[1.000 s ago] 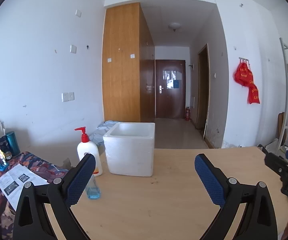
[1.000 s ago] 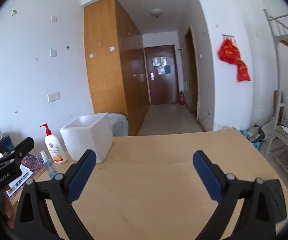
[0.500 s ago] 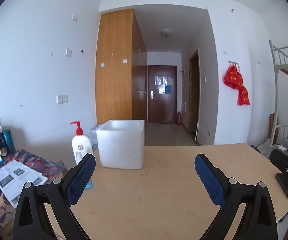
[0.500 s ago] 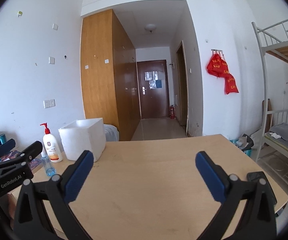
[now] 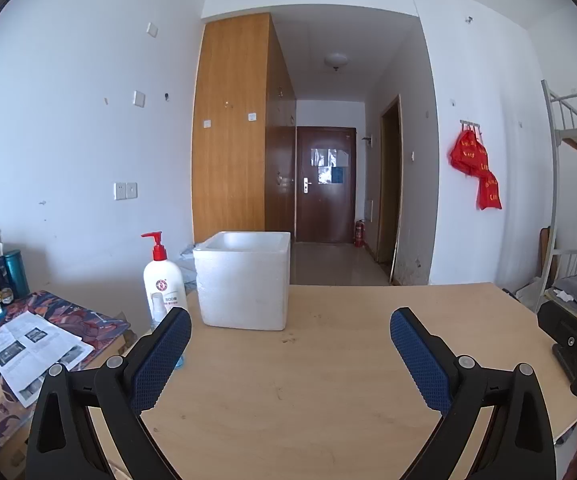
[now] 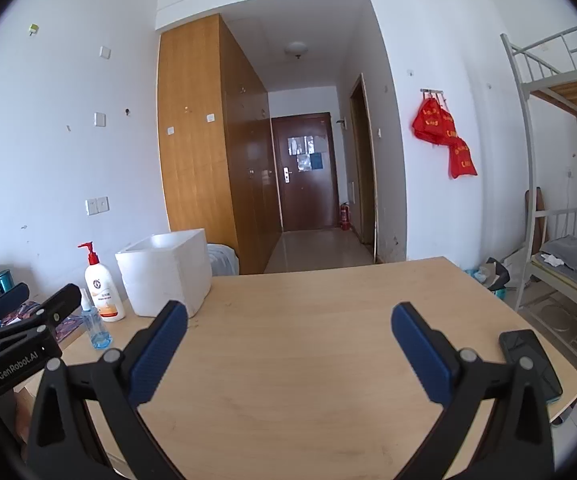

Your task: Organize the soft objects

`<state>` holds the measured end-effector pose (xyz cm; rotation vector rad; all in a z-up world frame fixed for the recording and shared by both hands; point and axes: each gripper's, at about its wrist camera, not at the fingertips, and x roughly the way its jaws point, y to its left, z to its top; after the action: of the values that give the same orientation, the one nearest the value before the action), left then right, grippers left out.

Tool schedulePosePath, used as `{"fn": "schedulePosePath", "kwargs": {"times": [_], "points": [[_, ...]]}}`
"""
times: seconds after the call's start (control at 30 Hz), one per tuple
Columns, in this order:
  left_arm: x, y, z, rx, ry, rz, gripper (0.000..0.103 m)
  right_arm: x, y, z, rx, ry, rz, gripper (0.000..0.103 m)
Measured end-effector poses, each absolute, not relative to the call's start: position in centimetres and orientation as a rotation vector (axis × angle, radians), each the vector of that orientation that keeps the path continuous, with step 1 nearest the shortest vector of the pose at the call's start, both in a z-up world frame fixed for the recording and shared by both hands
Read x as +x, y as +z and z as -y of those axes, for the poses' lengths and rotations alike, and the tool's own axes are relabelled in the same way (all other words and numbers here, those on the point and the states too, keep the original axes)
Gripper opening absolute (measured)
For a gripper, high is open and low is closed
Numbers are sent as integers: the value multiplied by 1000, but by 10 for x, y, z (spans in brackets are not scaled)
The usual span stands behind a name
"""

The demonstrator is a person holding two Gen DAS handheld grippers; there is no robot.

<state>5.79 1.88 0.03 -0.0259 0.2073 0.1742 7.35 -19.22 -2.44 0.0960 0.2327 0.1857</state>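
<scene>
A white foam box (image 5: 244,280) stands open-topped at the far left of the wooden table (image 5: 328,360); it also shows in the right wrist view (image 6: 166,276). No soft object shows on the table. My left gripper (image 5: 290,356) is open and empty, held above the table's near side, short of the box. My right gripper (image 6: 290,354) is open and empty over the table's middle. The left gripper's body (image 6: 20,340) shows at the left edge of the right wrist view.
A white pump bottle with a red top (image 5: 164,280) and a small clear spray bottle (image 6: 96,326) stand left of the box. A dark phone (image 6: 530,364) lies at the table's right edge. A side table with papers (image 5: 32,352) is left. A bunk bed (image 6: 568,264) is right.
Both grippers have tilted up and drawn back from the table, so the box and bottles sit lower and farther in view. Both stay open and empty.
</scene>
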Motion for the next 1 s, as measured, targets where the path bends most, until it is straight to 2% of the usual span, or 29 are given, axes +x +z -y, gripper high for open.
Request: {"fn": "schedulePosePath", "kwargs": {"times": [1.0], "points": [[54,-5,-26,-19,231,-212,100,69,-26,181,75,300,-256,103]]}}
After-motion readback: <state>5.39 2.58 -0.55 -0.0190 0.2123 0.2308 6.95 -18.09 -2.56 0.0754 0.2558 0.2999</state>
